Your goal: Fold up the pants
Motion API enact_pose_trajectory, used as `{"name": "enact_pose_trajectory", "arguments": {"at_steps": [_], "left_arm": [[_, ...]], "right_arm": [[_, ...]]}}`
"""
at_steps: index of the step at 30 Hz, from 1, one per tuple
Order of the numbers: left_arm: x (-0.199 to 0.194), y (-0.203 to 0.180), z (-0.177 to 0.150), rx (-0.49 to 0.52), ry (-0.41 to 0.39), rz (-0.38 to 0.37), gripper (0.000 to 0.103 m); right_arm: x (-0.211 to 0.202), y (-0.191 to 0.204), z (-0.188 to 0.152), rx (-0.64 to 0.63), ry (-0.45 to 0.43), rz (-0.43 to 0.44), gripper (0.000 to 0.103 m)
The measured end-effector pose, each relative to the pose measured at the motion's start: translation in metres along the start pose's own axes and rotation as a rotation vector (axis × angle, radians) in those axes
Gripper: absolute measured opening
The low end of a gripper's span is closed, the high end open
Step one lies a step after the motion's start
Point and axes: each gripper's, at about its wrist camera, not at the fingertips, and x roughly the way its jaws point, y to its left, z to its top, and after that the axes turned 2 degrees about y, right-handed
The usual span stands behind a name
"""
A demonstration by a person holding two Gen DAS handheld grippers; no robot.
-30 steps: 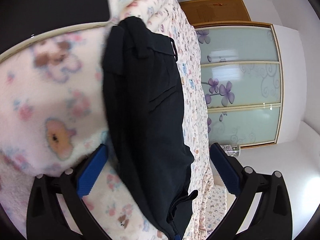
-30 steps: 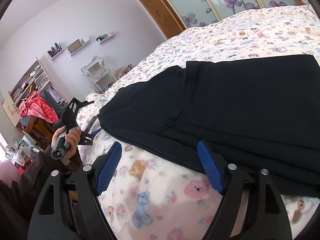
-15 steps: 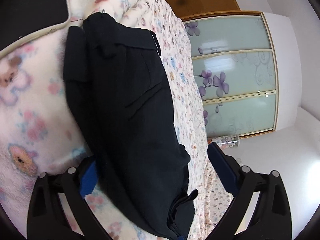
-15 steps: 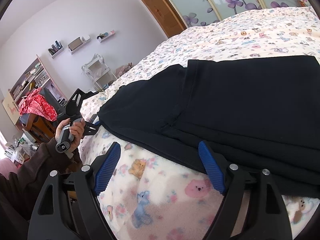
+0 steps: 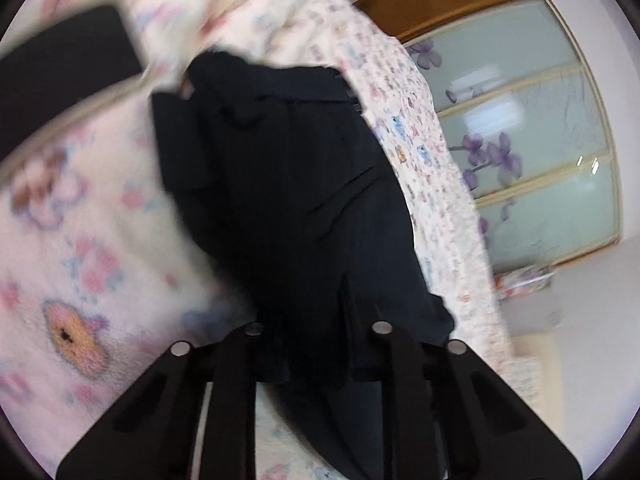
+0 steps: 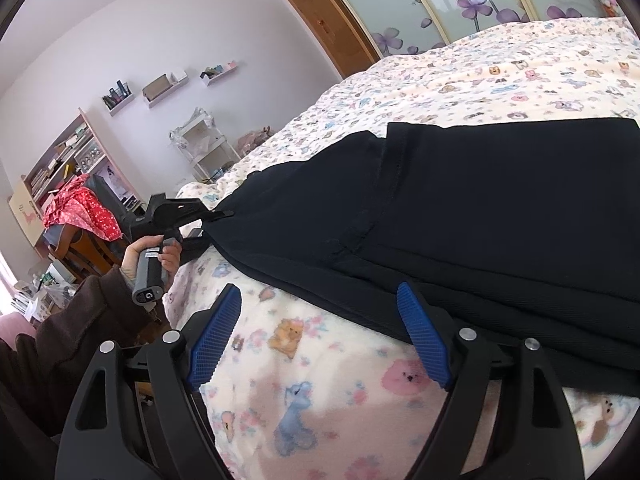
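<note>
Dark navy pants (image 5: 288,200) lie folded on a fleece blanket with bear prints on a bed (image 6: 500,72). In the left wrist view my left gripper (image 5: 316,344) is shut on the near end of the pants, with the cloth bunched between its jaws. In the right wrist view the pants (image 6: 480,208) stretch across the bed, and the left gripper (image 6: 208,220) shows at their far left end. My right gripper (image 6: 320,340) is open and empty, with its blue pads (image 6: 420,340) just at the near edge of the pants.
A sliding wardrobe with purple flowers (image 5: 520,140) and a wooden door (image 6: 332,28) stand behind the bed. At the left of the right wrist view are a bookshelf (image 6: 60,160), a red cloth (image 6: 80,212) on a chair, and a white rack (image 6: 204,148).
My left gripper has moved onto the end of the pants and shut on it. The right gripper has stayed open in nearly the same place.
</note>
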Motion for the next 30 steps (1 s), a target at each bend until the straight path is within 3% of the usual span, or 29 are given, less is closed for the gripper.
{"name": "enact_pose_trajectory", "arguments": {"at_steps": [3, 9, 14, 19, 22, 24, 25, 27, 30], "left_arm": [[-0.010, -0.042, -0.005, 0.181, -0.053, 0.111, 0.013], [-0.021, -0.136, -0.035, 0.514, -0.139, 0.220, 0.011], [-0.022, -0.206, -0.097, 0.783, -0.186, 0.204, 0.011], [-0.013, -0.264, -0.192, 1.105, -0.197, 0.101, 0.010], [-0.009, -0.275, -0.264, 1.303, -0.120, -0.030, 0.010], [-0.002, -0.271, -0.310, 1.453, -0.051, -0.079, 0.010], [0.006, -0.265, -0.340, 1.558, 0.006, -0.084, 0.010], [0.027, -0.247, -0.378, 1.688, 0.086, -0.024, 0.011], [0.043, -0.233, -0.384, 1.656, 0.132, 0.000, 0.013]], "right_arm": [[-0.008, -0.002, 0.004, 0.015, -0.035, 0.001, 0.082], [-0.036, -0.019, 0.014, 0.102, -0.164, -0.062, 0.082], [-0.064, -0.042, 0.018, 0.213, -0.289, -0.131, 0.084], [-0.091, -0.073, 0.014, 0.371, -0.401, -0.170, 0.085], [-0.102, -0.092, 0.009, 0.462, -0.438, -0.178, 0.085], [-0.105, -0.105, 0.004, 0.533, -0.443, -0.160, 0.086], [-0.104, -0.110, 0.003, 0.565, -0.439, -0.149, 0.087], [-0.102, -0.121, 0.000, 0.627, -0.432, -0.120, 0.087], [-0.102, -0.128, -0.002, 0.661, -0.430, -0.117, 0.087]]}}
